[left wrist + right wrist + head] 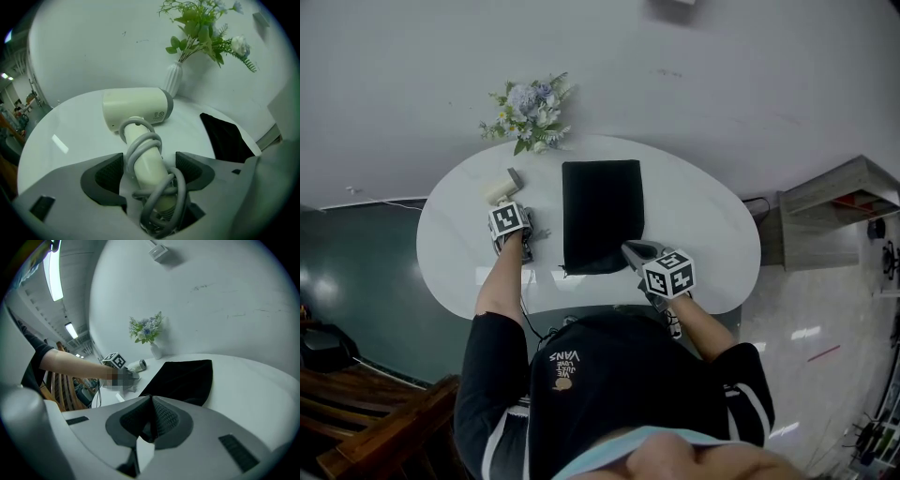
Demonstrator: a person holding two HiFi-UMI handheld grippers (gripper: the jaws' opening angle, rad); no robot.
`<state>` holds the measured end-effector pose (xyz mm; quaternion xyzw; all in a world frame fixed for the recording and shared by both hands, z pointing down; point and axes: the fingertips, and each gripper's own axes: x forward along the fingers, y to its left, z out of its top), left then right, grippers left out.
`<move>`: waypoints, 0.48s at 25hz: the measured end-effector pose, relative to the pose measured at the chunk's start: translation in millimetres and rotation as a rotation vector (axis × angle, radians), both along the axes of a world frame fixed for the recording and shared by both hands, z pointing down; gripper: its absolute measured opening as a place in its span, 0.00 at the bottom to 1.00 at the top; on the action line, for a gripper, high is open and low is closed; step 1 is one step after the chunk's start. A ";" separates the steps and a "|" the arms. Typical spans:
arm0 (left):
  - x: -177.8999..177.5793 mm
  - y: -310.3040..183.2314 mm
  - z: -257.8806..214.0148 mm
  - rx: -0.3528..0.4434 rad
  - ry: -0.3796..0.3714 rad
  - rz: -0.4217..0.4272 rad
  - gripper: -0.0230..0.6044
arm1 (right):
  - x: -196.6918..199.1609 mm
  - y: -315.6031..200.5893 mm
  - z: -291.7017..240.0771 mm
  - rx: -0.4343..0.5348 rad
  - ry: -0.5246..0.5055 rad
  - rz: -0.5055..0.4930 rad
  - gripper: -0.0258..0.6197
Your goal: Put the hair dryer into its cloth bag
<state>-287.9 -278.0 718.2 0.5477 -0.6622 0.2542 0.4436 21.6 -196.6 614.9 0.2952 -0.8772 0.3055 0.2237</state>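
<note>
The left gripper (149, 173) is clenched on the handle of the cream dryer (136, 108), whose grey cord is wound round that handle. The dryer lies flat near the far left edge of the white table (703, 225), nozzle pointing right. The right gripper (151, 420) is closed on nothing, near the front edge, just beside the bag's near right corner. The black bag (183, 376) lies flat mid-table. Flowers (530, 114) stand at the far edge.
</note>
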 end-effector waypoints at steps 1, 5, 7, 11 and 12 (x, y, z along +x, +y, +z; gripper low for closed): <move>-0.2 -1.0 0.8 -0.012 -0.010 0.005 0.60 | 0.8 -0.3 -1.2 -0.001 -0.006 0.006 0.11; -3.5 -2.1 1.0 -0.046 -0.058 0.024 0.59 | 2.2 0.3 -4.3 -0.006 -0.025 0.027 0.11; -3.9 -1.4 1.6 -0.054 -0.061 0.026 0.58 | 3.0 1.1 -5.0 -0.008 -0.031 0.035 0.11; -4.1 2.8 -0.6 -0.060 -0.055 -0.003 0.52 | 3.8 -0.9 -6.7 -0.018 -0.048 0.068 0.11; -3.1 1.0 -0.3 -0.044 -0.046 -0.009 0.51 | 4.0 -2.3 -7.7 -0.020 -0.056 0.080 0.11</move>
